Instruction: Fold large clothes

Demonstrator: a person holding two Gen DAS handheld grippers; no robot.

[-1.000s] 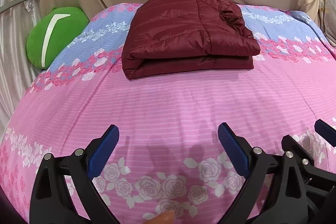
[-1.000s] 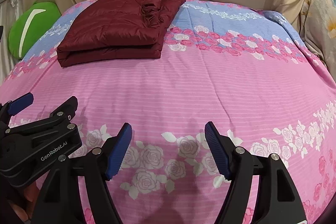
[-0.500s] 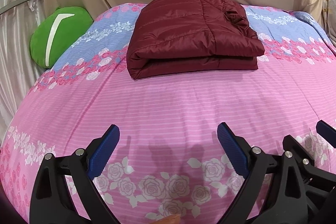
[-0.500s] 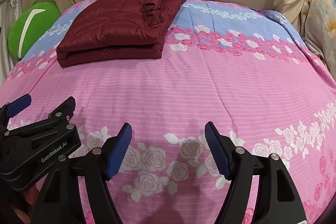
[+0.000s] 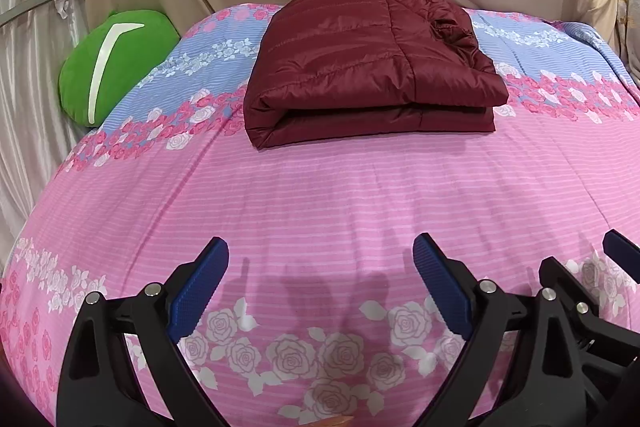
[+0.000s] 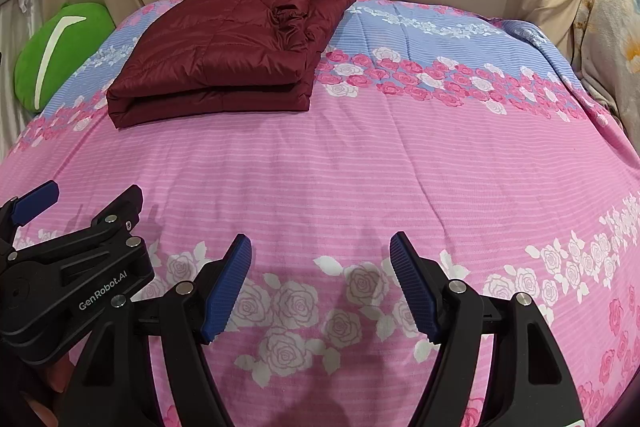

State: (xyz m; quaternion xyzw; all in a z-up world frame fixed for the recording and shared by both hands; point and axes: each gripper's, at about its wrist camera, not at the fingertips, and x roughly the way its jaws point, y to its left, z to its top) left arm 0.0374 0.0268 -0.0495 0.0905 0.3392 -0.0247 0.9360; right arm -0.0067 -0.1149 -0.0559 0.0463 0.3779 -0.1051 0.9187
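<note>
Jacket (image 5: pixel 372 63): maroon, folded, on the bed (image 5: pixel 320 195), well ahead of both jaws.
Left gripper (image 5: pixel 320 267): jaws apart, nothing between.
Right gripper (image 6: pixel 320 259): jaws apart, empty.

"GenRobot.AI" in white on the left hand-held gripper (image 6: pixel 86 205) body.

Bedroom, floral bedspread (image 5: pixel 320 195), green cushion (image 5: pixel 116 63)
</note>
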